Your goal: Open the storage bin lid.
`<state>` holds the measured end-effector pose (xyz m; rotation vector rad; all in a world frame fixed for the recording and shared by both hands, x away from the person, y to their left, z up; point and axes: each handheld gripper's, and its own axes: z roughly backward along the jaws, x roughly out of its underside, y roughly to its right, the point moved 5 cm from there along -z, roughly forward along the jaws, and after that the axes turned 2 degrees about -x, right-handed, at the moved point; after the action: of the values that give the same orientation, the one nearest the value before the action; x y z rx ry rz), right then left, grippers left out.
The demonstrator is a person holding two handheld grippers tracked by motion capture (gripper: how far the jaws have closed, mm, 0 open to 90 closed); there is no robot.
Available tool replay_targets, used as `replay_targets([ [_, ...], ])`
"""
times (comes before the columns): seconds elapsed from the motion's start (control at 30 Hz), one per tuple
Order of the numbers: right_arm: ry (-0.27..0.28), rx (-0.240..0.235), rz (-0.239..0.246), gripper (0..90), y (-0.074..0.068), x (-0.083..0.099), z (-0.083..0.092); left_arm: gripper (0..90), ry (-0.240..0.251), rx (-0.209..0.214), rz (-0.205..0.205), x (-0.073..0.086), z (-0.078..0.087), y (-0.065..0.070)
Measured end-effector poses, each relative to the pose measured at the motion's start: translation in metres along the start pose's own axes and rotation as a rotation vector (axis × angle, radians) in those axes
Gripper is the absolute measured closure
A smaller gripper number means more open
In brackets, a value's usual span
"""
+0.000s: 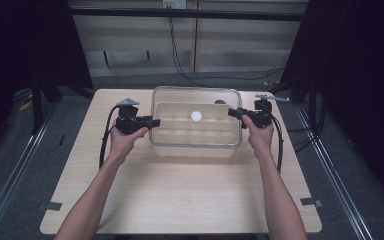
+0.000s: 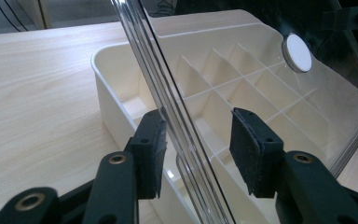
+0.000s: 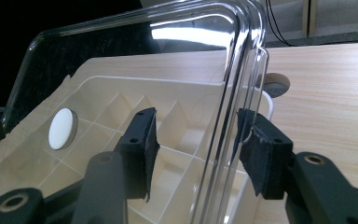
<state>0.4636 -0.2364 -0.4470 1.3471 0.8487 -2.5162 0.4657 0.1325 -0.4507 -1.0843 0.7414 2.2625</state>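
Item: clear lid (image 2: 261,70), rigid, light, slick. My left tongs (image 2: 198,154) and right tongs (image 3: 196,154) straddle its end rims, narrowed, not clamped; I'd grip there.

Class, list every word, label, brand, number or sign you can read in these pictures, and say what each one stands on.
None: no readable text stands anywhere.
White round sticker on the clear lid: blank, no print.
Cream divided box: bare plastic, no label or brand.
Left gripper and right gripper: plain black, with bolts but no markings.
Wooden table: unmarked.
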Motion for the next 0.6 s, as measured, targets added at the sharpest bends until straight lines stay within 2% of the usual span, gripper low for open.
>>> replay_targets([
  [0.4, 0.032, -0.028, 0.006, 57.7, -0.012, -0.009, 0.02, 66.2, 0.043, 0.018, -0.029, -0.004, 0.017, 0.004],
  [0.6, 0.044, -0.04, 0.017, 60.5, -0.018, -0.01, 0.03, 69.1, 0.046, 0.008, -0.046, -0.006, 0.023, 0.007],
])
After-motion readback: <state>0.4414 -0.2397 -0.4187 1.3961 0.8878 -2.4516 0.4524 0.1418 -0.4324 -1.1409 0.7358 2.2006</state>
